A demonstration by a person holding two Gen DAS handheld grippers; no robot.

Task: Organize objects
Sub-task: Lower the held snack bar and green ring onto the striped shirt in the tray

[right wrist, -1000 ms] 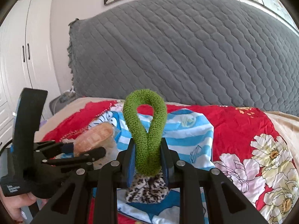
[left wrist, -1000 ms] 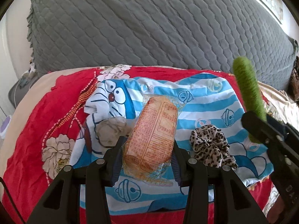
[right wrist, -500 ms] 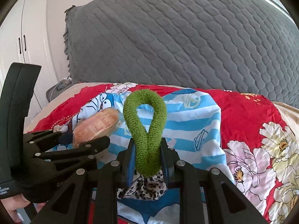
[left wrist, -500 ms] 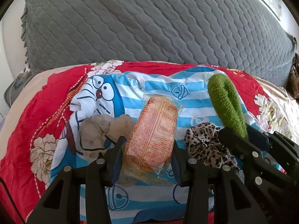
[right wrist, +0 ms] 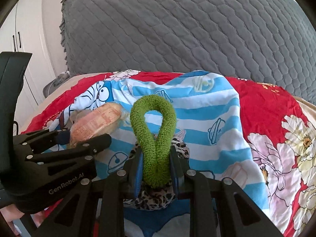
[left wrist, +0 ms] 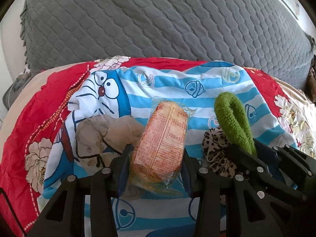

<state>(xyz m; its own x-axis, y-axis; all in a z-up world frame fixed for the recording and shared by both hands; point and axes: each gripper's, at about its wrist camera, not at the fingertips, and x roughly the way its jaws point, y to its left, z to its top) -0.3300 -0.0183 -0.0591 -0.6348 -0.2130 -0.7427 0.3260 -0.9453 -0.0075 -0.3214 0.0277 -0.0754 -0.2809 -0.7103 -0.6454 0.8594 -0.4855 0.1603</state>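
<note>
Farthest left, beyond and to the left of the left gripper's fingers, a crumpled beige cloth (left wrist: 102, 136) lay on the blue-and-white striped cartoon sheet (left wrist: 173, 85), which was spread over a red floral bedspread (left wrist: 49, 98).

The left gripper (left wrist: 156, 169) was clamped on a wrapped snack packet (left wrist: 164, 142), an orange package in clear film with printed text on it. The packet stood lengthwise between the blue-padded fingers, its far end reaching out past the fingertips toward the grey quilted headboard cover (left wrist: 158, 19). From the right wrist camera the same packet (right wrist: 96, 122) showed to the left, with the left gripper (right wrist: 79, 138) closed round it and the edge of a hand (right wrist: 11, 213) visible below that tool.

Just to the right of the left gripper lay a leopard-print scrunchie (left wrist: 217, 150) on the striped sheet.

The right gripper (right wrist: 156, 167) was pinched tight on a green fuzzy hair loop (right wrist: 154, 130). The loop's lower part was squeezed flat between the fingers, while its open upper part stood up and ahead of the fingertips. The leopard scrunchie (right wrist: 154, 199) sat directly under this gripper, showing beneath and between its fingers; whether the loop touched it could not be told.

Right of the right gripper, the red floral bedspread (right wrist: 276, 138) stretched on.
</note>
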